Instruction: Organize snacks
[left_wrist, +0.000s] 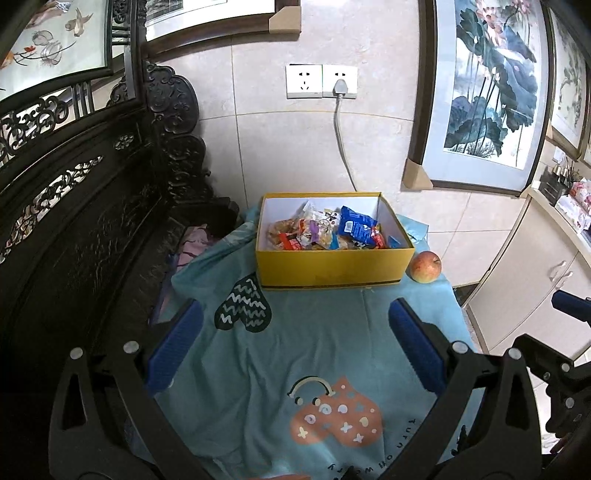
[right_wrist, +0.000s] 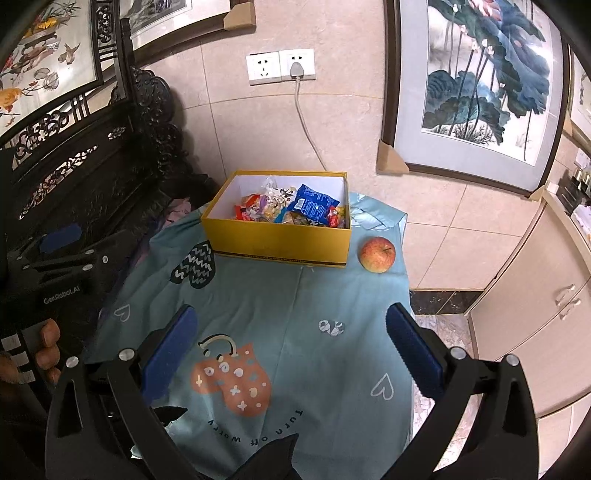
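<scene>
A yellow box (left_wrist: 332, 269) (right_wrist: 273, 240) stands at the far end of a teal cloth-covered table (left_wrist: 314, 350) (right_wrist: 295, 302). Several wrapped snacks fill it, with a blue packet (left_wrist: 356, 223) (right_wrist: 312, 205) on top. A red-yellow apple (left_wrist: 426, 266) (right_wrist: 377, 254) lies on the cloth just right of the box. My left gripper (left_wrist: 295, 325) is open over the cloth, well short of the box, with nothing between its fingers. My right gripper (right_wrist: 291, 328) is open too, also empty above the cloth. The left gripper's body (right_wrist: 55, 258) shows at the left of the right wrist view, held by a hand (right_wrist: 48, 350).
A dark carved wooden bench (left_wrist: 92, 221) (right_wrist: 74, 166) borders the table's left side. Behind the box is a tiled wall with sockets and a plugged cable (left_wrist: 341, 133) (right_wrist: 304, 122). Framed paintings (left_wrist: 487, 92) (right_wrist: 480, 81) lean on the wall. Cream cabinets (left_wrist: 524, 277) (right_wrist: 535, 314) stand at the right.
</scene>
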